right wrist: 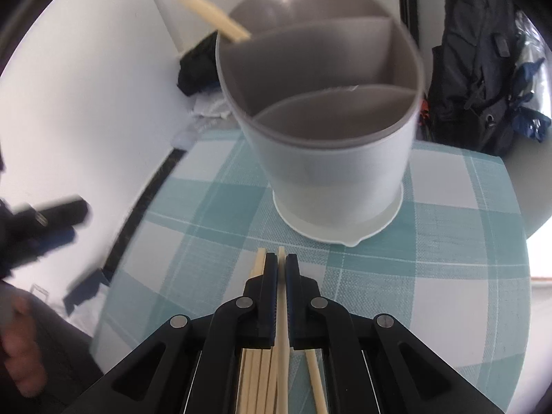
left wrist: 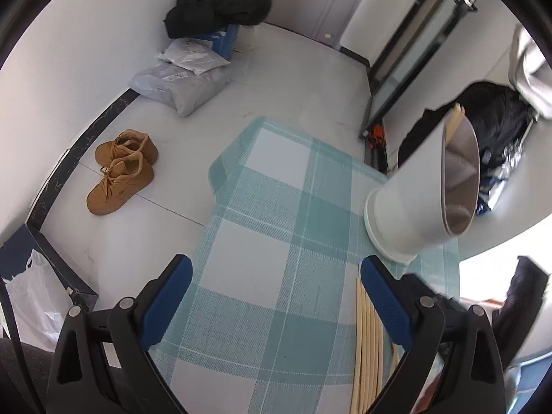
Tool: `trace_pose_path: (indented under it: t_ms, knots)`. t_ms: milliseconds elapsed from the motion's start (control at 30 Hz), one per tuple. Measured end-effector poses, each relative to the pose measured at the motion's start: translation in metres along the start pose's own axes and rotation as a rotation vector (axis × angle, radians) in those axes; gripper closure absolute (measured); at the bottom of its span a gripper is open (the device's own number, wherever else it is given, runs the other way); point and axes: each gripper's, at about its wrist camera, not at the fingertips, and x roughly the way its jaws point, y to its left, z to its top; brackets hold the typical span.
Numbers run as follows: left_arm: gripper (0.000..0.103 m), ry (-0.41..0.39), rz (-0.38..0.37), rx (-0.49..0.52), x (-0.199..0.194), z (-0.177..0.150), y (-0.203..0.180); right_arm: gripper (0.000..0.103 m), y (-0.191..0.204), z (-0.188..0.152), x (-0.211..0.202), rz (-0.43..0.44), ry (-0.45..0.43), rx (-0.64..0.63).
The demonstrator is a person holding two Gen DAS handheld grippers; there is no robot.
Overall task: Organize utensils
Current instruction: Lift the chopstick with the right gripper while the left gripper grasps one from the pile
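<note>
currently a single chopstick (right wrist: 282, 307) is pinched in the nearly closed right tool (right wrist: 281, 269), just short of the divided holder (right wrist: 331, 158) on the bench (right wrist: 465, 276); lifting into a compartment seems next. the left tool (left wrist: 276, 296) is held wide open, empty.

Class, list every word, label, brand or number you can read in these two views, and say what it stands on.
None can be read.
Grey parcel bag: a shipping label, print too small.
White parcel bag: printed marks, too small.
Blue box: white lettering, blurred.
Tan shoes: a side logo, no letters legible.
Utensil holder, chopsticks, checked tablecloth: no text.
</note>
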Motion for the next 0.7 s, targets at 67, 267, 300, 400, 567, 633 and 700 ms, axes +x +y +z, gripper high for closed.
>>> trace_pose_path:
  t_ms: [67, 267, 300, 400, 567, 633, 700]
  knots:
    - [0.007, 0.054, -0.031, 0.042, 0.008, -0.007, -0.007, 0.099, -0.008, 0.002, -0.014, 0.027, -0.029, 0.029]
    - [0.007, 0.178, -0.032, 0.146, 0.03, -0.036, -0.032, 0.099, -0.034, 0.009, -0.054, 0.123, -0.117, 0.149]
    - [0.007, 0.188, -0.023, 0.165, 0.033, -0.042, -0.036, 0.099, -0.04, 0.007, -0.061, 0.13, -0.135, 0.164]
    - [0.007, 0.223, 0.007, 0.244, 0.042, -0.059, -0.051, 0.099, -0.061, -0.004, -0.077, 0.159, -0.193, 0.235]
    - [0.007, 0.258, 0.06, 0.312, 0.05, -0.07, -0.062, 0.099, -0.07, 0.0, -0.088, 0.137, -0.231, 0.283]
    - [0.008, 0.267, 0.071, 0.325, 0.053, -0.071, -0.064, 0.099, -0.075, -0.004, -0.097, 0.123, -0.249, 0.291]
    - [0.007, 0.261, 0.12, 0.354, 0.055, -0.071, -0.068, 0.099, -0.08, -0.007, -0.103, 0.117, -0.259, 0.296]
